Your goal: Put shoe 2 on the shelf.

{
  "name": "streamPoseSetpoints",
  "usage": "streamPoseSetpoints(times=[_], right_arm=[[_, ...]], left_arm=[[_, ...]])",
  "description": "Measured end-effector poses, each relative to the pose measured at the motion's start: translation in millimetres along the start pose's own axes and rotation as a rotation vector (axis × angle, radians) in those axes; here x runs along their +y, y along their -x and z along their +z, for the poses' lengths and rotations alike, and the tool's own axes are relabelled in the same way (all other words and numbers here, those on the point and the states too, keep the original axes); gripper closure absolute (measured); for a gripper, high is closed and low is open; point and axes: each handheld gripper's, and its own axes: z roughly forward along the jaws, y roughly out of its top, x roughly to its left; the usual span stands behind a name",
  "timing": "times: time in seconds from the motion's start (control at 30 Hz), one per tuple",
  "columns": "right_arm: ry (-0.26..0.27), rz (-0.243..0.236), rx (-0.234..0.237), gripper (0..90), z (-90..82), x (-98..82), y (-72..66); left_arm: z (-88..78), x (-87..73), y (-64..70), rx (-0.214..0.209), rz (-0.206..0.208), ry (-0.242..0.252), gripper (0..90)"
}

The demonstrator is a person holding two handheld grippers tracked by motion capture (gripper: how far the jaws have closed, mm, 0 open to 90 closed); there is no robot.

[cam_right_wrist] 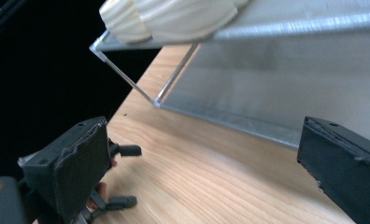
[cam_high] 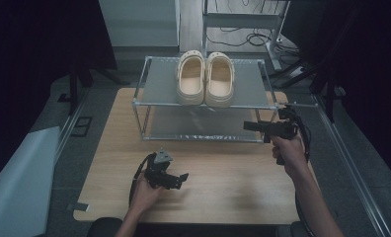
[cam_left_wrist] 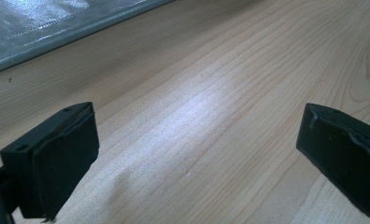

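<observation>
Both claws are empty and nothing is in hand yet. The pair of cream clogs (cam_high: pixel 205 79) sits side by side on the top shelf of the two-tier metal shoe rack (cam_high: pixel 154 104), toes pointing away from the person, heels at the near edge.

The right claw (cam_high: pixel 251 126) is raised at the rack's right front corner, pointing left across the front of it, jaws spread wide with nothing between them. In the right gripper view the ribbed heels of the clogs (cam_right_wrist: pixel 169 16) loom above, on the shelf edge, so the claw sits below the level of the shoes.

The left claw (cam_high: pixel 182 177) is low over the wooden desk (cam_high: pixel 233 187), well apart from the rack, also released; the left gripper view shows bare wood grain between its jaws, with the rack's lower shelf (cam_left_wrist: pixel 43 23) just at the top edge.

This looks like the approach stage, likely a reach for the shoes, though which clog comes first is hard to call from here. The next move calls for lifting the right claw to top-shelf height, turning it toward the nearer clog's heel and closing on the heel rim.
</observation>
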Motion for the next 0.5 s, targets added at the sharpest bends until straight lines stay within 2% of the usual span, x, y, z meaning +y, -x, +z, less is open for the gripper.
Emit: streamPoseSetpoints(times=[0.23,0.37,0.5], right_arm=[[-0.016,-0.010,-0.018,2.3,-3.0,-29.0,14.1],[-0.010,-0.048,-0.046,2.3,-1.5,-48.7,23.3],[-0.019,-0.114,-0.090,2.2,2.5,-71.4,31.6]], left_arm=[[0.6,-1.5,-0.4,-0.001,0.003,-0.004,0.0],[0.9,-2.6,0.0,-0.004,0.004,-0.002,0.0],[1.6,-4.1,-0.1,0.000,0.007,-0.007,0.0]])
